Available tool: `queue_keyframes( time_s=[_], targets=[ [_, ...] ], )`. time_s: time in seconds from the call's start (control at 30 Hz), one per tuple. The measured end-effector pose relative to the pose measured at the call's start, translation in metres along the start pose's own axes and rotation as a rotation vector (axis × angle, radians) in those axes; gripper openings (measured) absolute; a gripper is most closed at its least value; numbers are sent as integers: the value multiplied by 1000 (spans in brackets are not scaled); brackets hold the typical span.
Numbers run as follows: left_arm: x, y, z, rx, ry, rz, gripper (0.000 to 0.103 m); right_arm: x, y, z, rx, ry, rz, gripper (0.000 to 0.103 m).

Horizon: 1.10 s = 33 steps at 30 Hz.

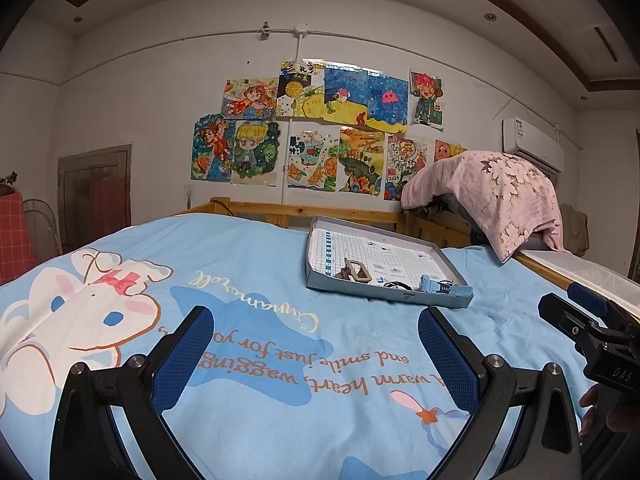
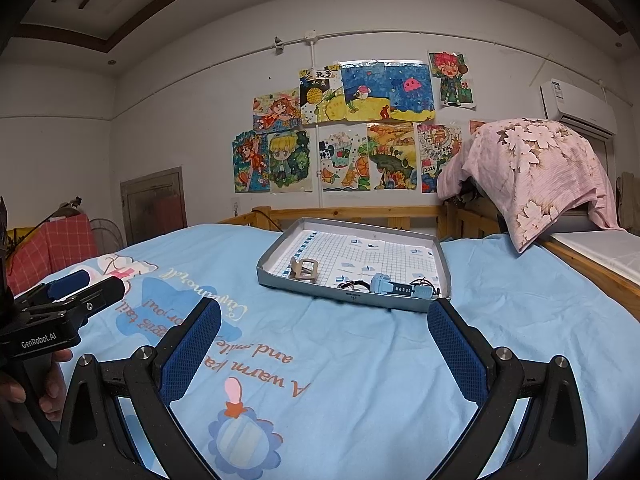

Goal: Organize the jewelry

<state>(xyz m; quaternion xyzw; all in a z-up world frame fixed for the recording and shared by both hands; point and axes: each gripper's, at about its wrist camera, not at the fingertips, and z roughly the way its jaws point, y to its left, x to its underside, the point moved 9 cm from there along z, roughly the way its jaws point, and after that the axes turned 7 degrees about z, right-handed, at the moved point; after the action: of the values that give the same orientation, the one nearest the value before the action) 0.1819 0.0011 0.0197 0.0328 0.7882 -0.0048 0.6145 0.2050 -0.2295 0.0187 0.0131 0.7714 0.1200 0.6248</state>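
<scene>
A shallow grey tray (image 1: 380, 295) (image 2: 320, 290) with a gridded paper floor lies on the light blue bedsheet. Inside it, near the front wall, are a beige buckle-like piece (image 1: 358, 273) (image 2: 306, 270), a small dark tangle of jewelry (image 1: 396, 285) (image 2: 356, 285) and a pale blue watch (image 1: 436, 285) (image 2: 390, 286). My left gripper (image 1: 316, 314) hovers open over the sheet, short of the tray and a little left of it. My right gripper (image 2: 324, 306) is open too, just before the tray's front wall. Neither holds anything. Each gripper shows at the other view's edge.
A pink floral cloth (image 2: 532, 172) drapes over something at the bed's far right. A wooden rail (image 2: 360, 214) runs behind the tray, below a wall of drawings. Red checked fabric (image 2: 68, 240) stands at the left. A hand (image 2: 52, 384) grips the left tool's handle.
</scene>
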Motion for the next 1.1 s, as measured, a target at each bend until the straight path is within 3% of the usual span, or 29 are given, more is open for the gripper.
queue_keyframes(
  time_s=[1.1],
  targets=[
    [1,1,1,-3,6,-3,103,1,0,0,1,0,14,102]
  ],
)
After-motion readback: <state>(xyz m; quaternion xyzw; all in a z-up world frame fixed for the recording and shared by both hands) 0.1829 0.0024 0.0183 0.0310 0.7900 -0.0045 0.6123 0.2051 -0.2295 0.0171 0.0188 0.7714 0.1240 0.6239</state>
